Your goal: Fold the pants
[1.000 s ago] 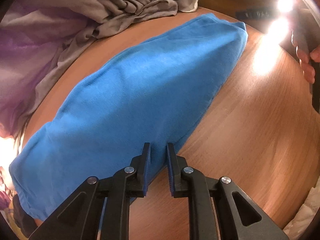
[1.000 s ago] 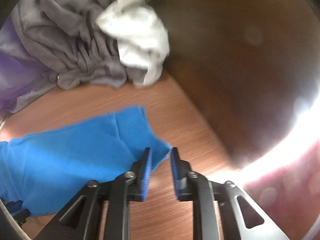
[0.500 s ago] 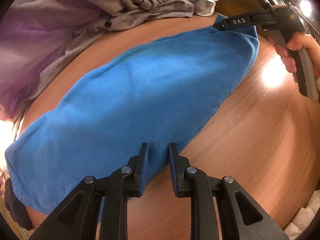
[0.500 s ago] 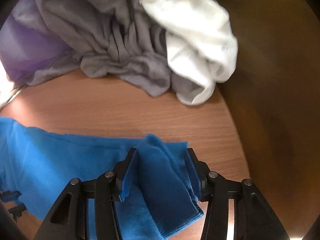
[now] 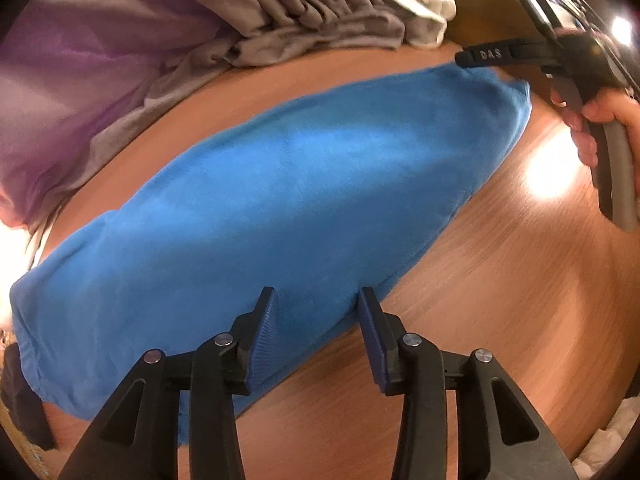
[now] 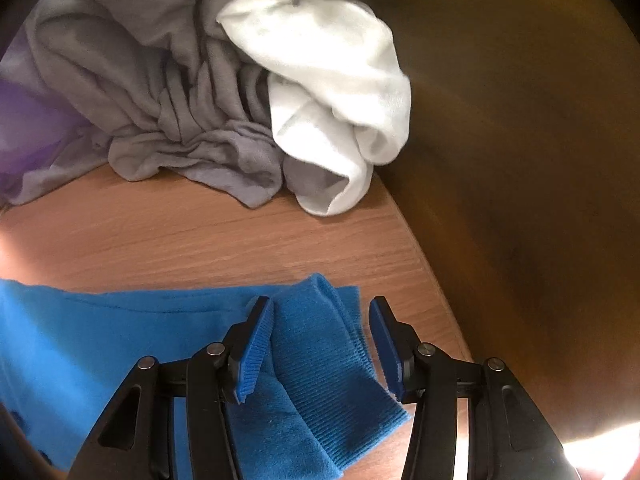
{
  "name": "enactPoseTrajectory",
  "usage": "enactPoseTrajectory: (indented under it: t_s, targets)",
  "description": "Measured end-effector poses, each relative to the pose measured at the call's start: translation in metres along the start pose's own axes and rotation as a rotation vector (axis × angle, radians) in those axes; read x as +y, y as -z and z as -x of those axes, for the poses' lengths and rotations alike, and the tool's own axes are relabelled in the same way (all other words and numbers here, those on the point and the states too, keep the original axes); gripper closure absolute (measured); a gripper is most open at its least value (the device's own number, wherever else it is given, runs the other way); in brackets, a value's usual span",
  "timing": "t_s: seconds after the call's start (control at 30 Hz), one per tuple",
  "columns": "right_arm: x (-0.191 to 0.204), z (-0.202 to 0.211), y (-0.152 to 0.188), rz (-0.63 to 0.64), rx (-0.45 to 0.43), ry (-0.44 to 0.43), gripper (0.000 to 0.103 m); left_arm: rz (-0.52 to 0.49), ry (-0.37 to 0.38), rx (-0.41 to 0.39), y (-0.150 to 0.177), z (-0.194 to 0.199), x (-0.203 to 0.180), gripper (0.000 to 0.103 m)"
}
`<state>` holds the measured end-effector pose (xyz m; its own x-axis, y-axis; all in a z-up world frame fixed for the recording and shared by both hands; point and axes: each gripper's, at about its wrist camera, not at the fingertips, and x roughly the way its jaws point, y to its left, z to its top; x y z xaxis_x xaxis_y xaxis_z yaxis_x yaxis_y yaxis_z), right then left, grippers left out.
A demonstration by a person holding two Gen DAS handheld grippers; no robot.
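Blue pants (image 5: 304, 208), folded lengthwise, lie across the round wooden table (image 5: 520, 300). My left gripper (image 5: 316, 312) stands over their near long edge. Its jaws are opening, with the cloth edge lying between the fingers and not pinched. My right gripper (image 6: 320, 320) straddles the ribbed blue cuff (image 6: 340, 364) at the pants' leg end. Its jaws are apart: the left pad is next to the cuff and a gap shows at the right pad. The left wrist view shows the right gripper (image 5: 480, 58) at the far end of the pants, held by a hand (image 5: 600, 120).
A heap of grey cloth (image 6: 160, 100) with a white garment (image 6: 332, 80) on it lies at the table's far side, and purple cloth (image 5: 72, 92) to the left. The table edge (image 6: 436, 280) curves just right of the cuff. Bare wood lies between pants and heap.
The left jaws have spread wider over the pants' edge. The right gripper slid left over the cuff with its jaws widened, and has come into the left wrist view.
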<state>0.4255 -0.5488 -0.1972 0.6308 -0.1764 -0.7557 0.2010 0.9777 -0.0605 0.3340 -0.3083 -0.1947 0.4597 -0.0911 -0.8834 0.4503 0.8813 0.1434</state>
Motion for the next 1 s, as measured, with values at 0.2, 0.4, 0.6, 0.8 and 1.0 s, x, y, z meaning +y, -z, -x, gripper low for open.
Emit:
enactPoseTrajectory:
  t_s: [0.2, 0.4, 0.6, 0.8, 1.0]
  targets:
    - [0.006, 0.057, -0.003, -0.012, -0.100, -0.020, 0.052, 0.023, -0.069, -0.174, 0.016, 0.050, 0.006, 0.054]
    - [0.038, 0.100, 0.006, 0.035, -0.146, -0.146, 0.047, 0.089, -0.185, -0.204, 0.041, 0.083, 0.029, 0.054]
    - [0.077, 0.108, 0.015, 0.087, -0.099, -0.233, 0.047, 0.165, -0.294, -0.148, 0.068, 0.084, 0.063, 0.054]
    - [0.124, 0.106, 0.022, 0.156, 0.000, -0.343, 0.047, 0.213, -0.322, -0.116, 0.082, 0.072, 0.084, 0.059]
    - [0.162, 0.081, 0.027, 0.248, 0.116, -0.414, 0.048, 0.183, -0.344, -0.057, 0.088, 0.049, 0.091, 0.070]
